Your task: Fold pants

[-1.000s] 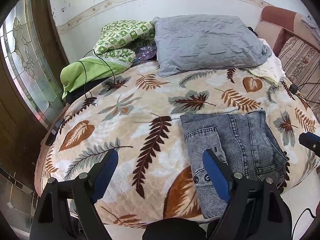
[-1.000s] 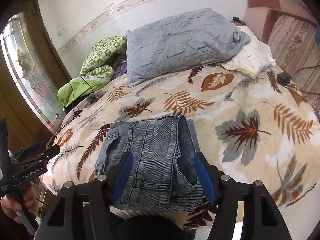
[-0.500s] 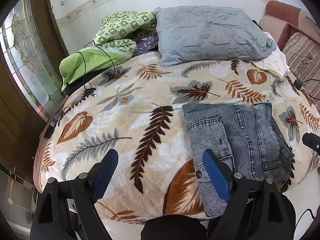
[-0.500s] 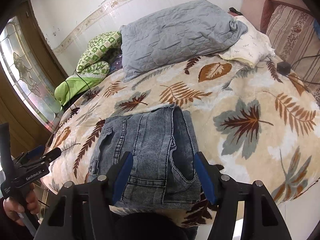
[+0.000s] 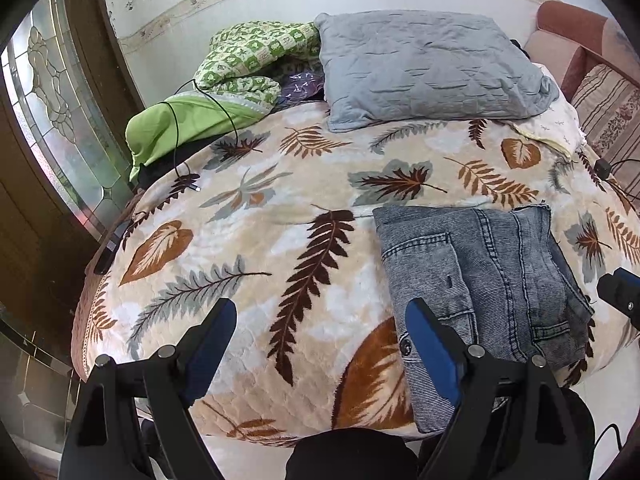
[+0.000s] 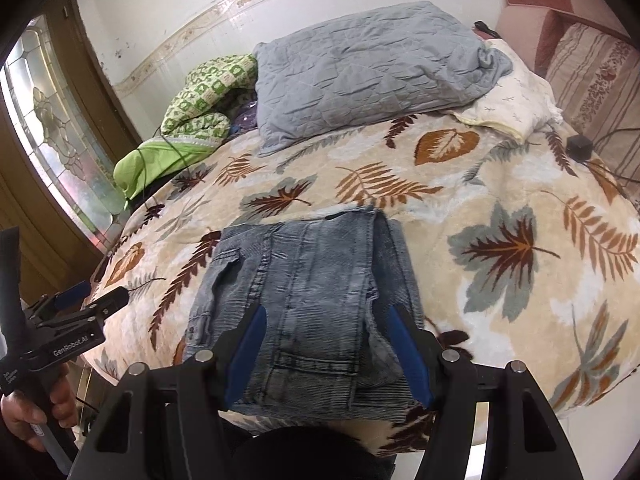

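our right gripper [image 6: 326,344] hangs just above the near end of the folded grey-blue washed denim pants [image 6: 304,292], blue-padded jaws spread with nothing between them, and our left gripper [image 5: 320,344] stands wider still, empty, over bare blanket to the left of the pants. the pants lie as a compact rectangle near the front edge of the beige fleece leaf-print blanket [image 5: 248,240], well short of the grey quilted pillow [image 5: 420,64]. we judge the folding nearly or fully done, so the step in hand is checking and tidying. to do it well we look at the right-hand side, where a darker layer peeks out unevenly, and press it flush without dragging the stack toward the bed edge.
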